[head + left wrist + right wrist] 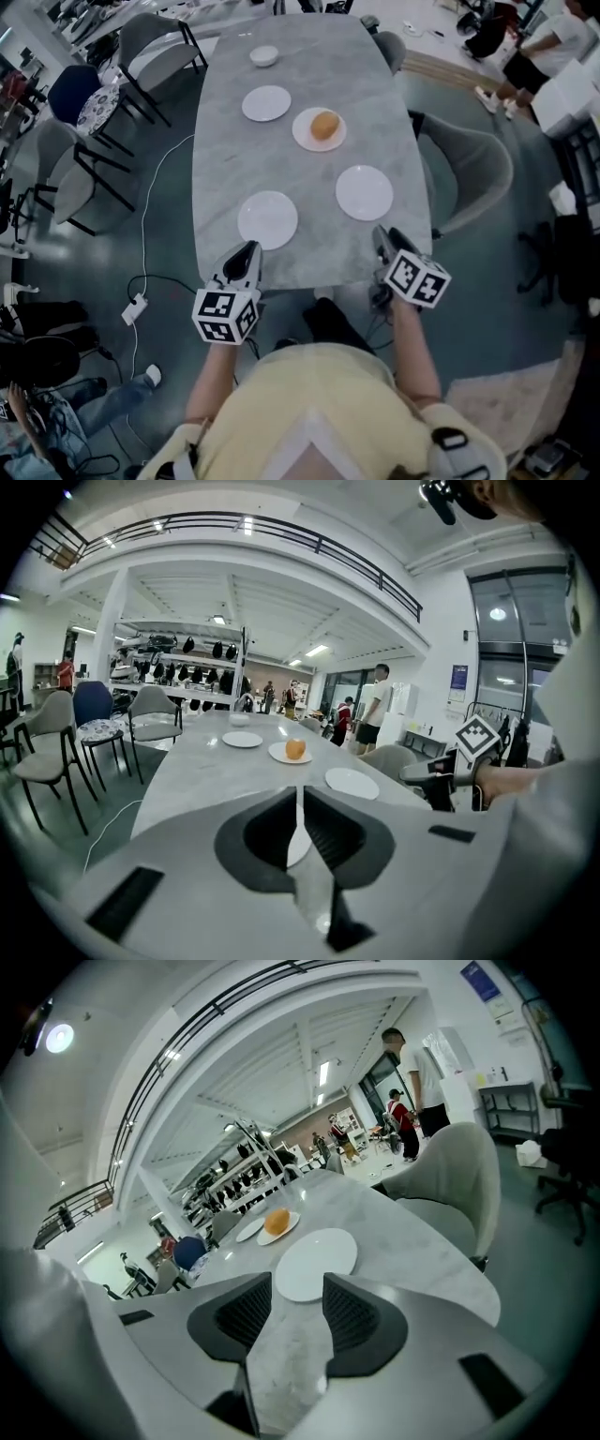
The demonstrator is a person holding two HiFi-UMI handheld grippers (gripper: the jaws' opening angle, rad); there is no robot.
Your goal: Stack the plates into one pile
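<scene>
Grey desk (309, 56) beyond my jaws: far plate (302, 137) carries a round orange item (324, 125); left gripper (246, 253) jaws pressed together, right gripper (382, 234) jaws parted, empty.

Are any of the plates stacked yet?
No: four plates lie apart on the table, one bearing an orange.

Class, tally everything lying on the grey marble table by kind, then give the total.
white plates: 4
small white bowl: 1
orange round food item: 1
Total: 6
</scene>
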